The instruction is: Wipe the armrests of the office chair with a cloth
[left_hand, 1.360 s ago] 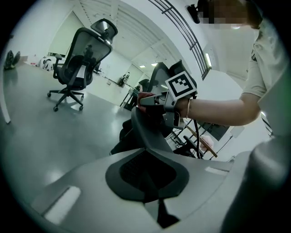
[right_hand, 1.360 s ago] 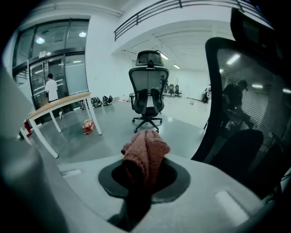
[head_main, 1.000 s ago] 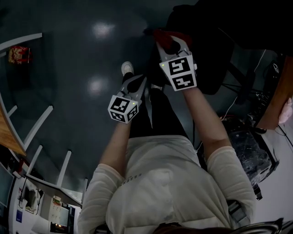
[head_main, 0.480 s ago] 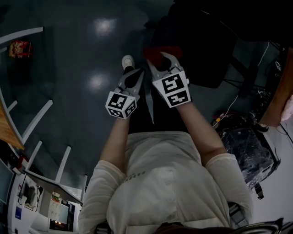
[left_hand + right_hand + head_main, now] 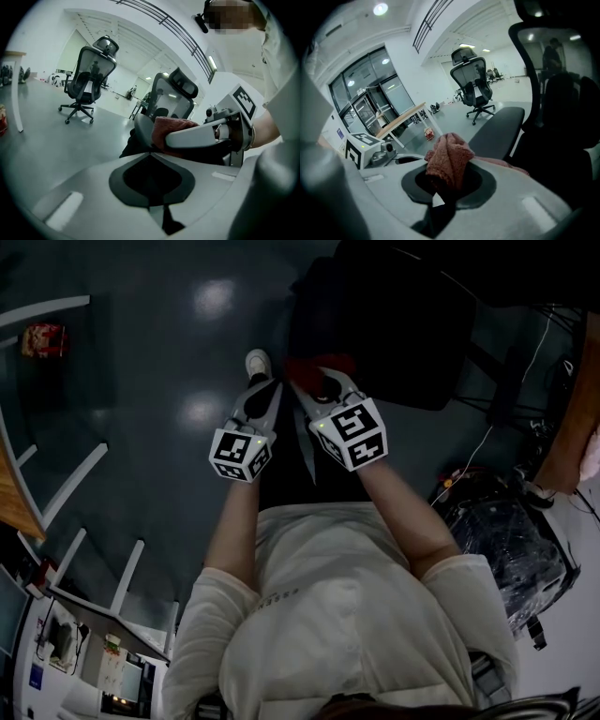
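Note:
The dark office chair (image 5: 394,315) stands ahead of me at the upper right of the head view. My right gripper (image 5: 319,381) is shut on a red cloth (image 5: 319,365) and holds it at the chair's near armrest. In the right gripper view the cloth (image 5: 447,164) bunches up out of the jaws, with the dark armrest pad (image 5: 497,131) stretching ahead and the chair back (image 5: 553,93) to the right. My left gripper (image 5: 258,401) hangs close beside it, shut and empty. The left gripper view shows the cloth (image 5: 168,129) against the armrest (image 5: 140,129).
Other office chairs (image 5: 89,75) (image 5: 473,84) stand on the open grey floor. A wooden table (image 5: 401,119) is off to the left. Cables and black equipment (image 5: 506,531) lie on the floor at the right. White rails (image 5: 56,493) run along the left.
The right gripper with the cloth has drawn back toward the person and a little left along the armrest. The left gripper has barely shifted.

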`<state>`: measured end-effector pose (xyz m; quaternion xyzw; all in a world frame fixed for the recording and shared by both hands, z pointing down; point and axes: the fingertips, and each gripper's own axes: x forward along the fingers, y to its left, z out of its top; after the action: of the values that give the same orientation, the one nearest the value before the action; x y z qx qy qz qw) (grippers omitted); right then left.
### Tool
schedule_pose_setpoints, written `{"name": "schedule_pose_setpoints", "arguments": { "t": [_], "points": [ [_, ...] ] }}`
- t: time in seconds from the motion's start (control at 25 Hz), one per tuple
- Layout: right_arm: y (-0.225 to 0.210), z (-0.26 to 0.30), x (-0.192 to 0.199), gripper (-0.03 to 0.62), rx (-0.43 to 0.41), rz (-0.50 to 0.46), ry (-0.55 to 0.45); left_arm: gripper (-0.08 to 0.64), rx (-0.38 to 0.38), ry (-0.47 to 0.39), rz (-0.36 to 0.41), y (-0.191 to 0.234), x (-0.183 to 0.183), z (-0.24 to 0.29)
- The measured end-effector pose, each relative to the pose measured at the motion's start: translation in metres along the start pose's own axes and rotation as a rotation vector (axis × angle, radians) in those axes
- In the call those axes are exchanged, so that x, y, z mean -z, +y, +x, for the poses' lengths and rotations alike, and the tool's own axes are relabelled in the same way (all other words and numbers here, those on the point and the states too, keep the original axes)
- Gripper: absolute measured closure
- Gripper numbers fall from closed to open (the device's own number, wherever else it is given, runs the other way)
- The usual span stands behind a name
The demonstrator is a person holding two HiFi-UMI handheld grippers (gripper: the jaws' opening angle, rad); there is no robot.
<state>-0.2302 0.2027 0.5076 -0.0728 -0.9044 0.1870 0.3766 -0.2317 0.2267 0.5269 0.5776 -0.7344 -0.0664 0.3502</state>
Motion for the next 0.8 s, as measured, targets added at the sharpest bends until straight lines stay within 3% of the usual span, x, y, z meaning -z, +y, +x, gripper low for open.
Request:
{"name": "schedule_pose_setpoints", "arguments": {
  "t": [0.12, 0.2, 0.36, 0.48, 0.64, 0.8],
  "points": [
    [-0.016, -0.02, -0.007, 0.544, 0.007, 0.118, -0.043, 0.545, -0.005, -0.014, 0.003, -0.003, -0.006, 0.001],
    [-0.048, -0.04, -0.025, 0.543, 0.08, 0.173, -0.112, 0.545, 0.001, -0.029, 0.009, -0.005, -0.016, 0.005],
    [-0.131, -0.06, -0.058, 0.543, 0.253, 0.185, -0.195, 0.545, 0.041, -0.025, 0.053, -0.012, -0.041, 0.024],
    [-0.181, -0.055, -0.08, 0.543, 0.331, 0.171, -0.227, 0.545, 0.054, 0.02, 0.117, -0.017, -0.055, 0.044],
    [-0.218, -0.028, -0.107, 0.543, 0.338, 0.21, -0.272, 0.544, 0.046, 0.104, 0.189, -0.014, -0.062, 0.068],
    [-0.228, -0.001, -0.125, 0.543, 0.302, 0.253, -0.283, 0.543, 0.056, 0.125, 0.17, -0.013, -0.061, 0.078]
  ]
}}
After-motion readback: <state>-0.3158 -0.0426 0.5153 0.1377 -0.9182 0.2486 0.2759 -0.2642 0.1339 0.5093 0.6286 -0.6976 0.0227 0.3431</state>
